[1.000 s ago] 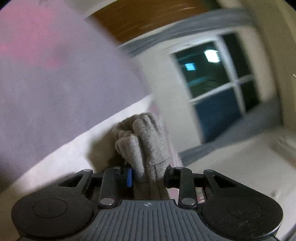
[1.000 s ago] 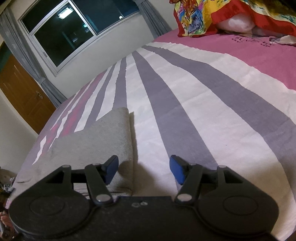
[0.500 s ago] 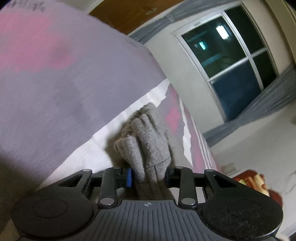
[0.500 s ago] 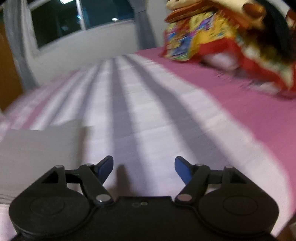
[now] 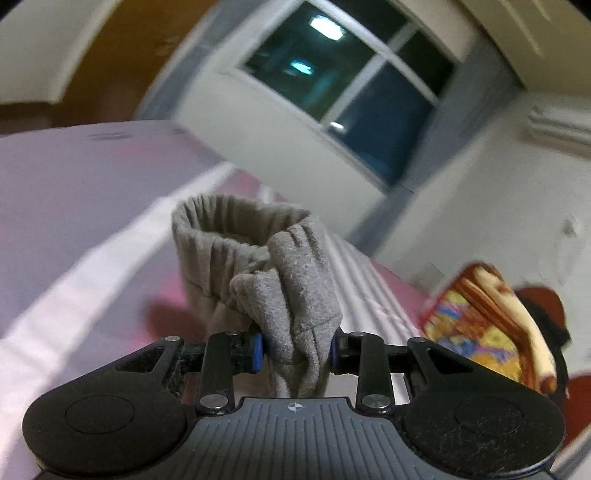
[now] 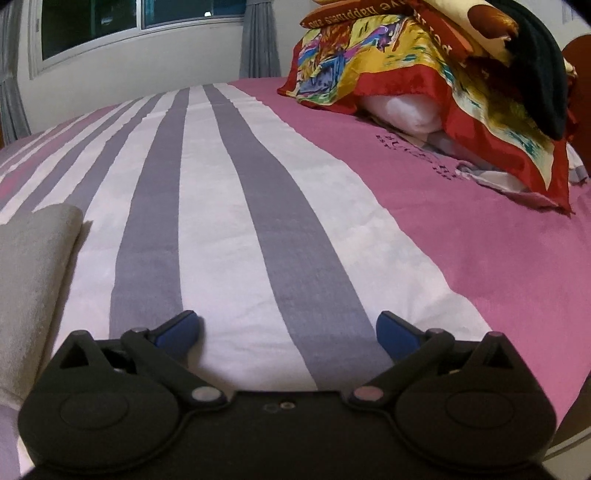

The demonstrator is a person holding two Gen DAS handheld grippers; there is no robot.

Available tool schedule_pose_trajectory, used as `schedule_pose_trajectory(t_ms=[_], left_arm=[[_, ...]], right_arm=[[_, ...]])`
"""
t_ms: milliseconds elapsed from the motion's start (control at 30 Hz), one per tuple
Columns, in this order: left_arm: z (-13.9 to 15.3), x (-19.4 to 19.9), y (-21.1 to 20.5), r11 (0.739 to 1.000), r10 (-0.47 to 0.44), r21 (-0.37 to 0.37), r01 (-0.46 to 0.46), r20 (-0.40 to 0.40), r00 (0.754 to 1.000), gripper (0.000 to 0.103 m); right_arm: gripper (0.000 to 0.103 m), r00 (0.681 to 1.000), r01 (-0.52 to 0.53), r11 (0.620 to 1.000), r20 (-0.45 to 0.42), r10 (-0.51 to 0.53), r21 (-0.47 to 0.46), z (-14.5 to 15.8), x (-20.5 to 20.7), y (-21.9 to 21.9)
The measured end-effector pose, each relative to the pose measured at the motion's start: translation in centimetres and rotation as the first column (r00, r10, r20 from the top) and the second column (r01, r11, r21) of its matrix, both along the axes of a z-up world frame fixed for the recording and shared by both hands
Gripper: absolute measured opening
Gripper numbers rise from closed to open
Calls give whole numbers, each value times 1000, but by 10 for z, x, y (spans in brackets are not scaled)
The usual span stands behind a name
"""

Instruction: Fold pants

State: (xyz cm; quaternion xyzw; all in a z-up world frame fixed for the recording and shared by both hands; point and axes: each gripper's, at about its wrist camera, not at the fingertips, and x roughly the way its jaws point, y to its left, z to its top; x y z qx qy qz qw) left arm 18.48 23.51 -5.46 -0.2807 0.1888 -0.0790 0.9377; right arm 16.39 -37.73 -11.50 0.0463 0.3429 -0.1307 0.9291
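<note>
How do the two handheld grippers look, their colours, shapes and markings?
Both grippers are black plastic: two round discs at the sides, slim link bars with silver rivets, and blue pads on the fingertips. The left gripper has a ribbed grey centre plate with a small crosshair mark. The right gripper has a smooth black centre with two small round holes. No hand, sleeve or cable shows.

Left claw (image 5: 295, 349) clamped narrow; right claw (image 6: 288, 328) just spread wide, empty.

Upside-down lettering "...ve happiness..." read on brown cushion (image 6: 373, 11), top right; dark print on pink bedsheet (image 6: 424, 229) illegible.
</note>
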Motion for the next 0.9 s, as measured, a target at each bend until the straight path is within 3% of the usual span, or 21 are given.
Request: schedule_pose_trajectory(t_ms=[167, 333, 500, 733, 800, 833, 867, 900], left_arm=[[29, 27, -93, 979, -175, 107, 172, 13, 985, 32], [26, 52, -184, 922, -328, 201, 330, -45, 944, 32], [-7, 49, -271, 808, -434, 363, 464, -168, 885, 32], [-23, 42, -326, 723, -493, 430, 540, -226, 840, 32], [-29, 42, -339, 683, -507, 466, 562, -251, 825, 33], [-33, 42, -345, 662, -523, 471, 583, -268, 809, 46], [-37, 42, -349, 648, -560, 435, 626, -286, 778, 70], [-41, 45, -352, 643, -595, 385, 661, -291, 749, 80]], right_arm=[[103, 1000, -1, 999, 15, 1, 37, 0, -4, -6], [103, 1000, -19, 999, 19, 18, 42, 0, -5, -8], [103, 999, -43, 997, 29, 41, 58, 1, -8, -13], [103, 998, -43, 996, 38, 40, 78, 0, -8, -15], [103, 998, -43, 996, 38, 40, 79, -1, -8, -16], [103, 998, -44, 996, 38, 41, 77, -1, -8, -16], [103, 998, -44, 996, 37, 42, 76, -1, -8, -16], [103, 998, -44, 996, 37, 41, 78, -2, -8, -16]])
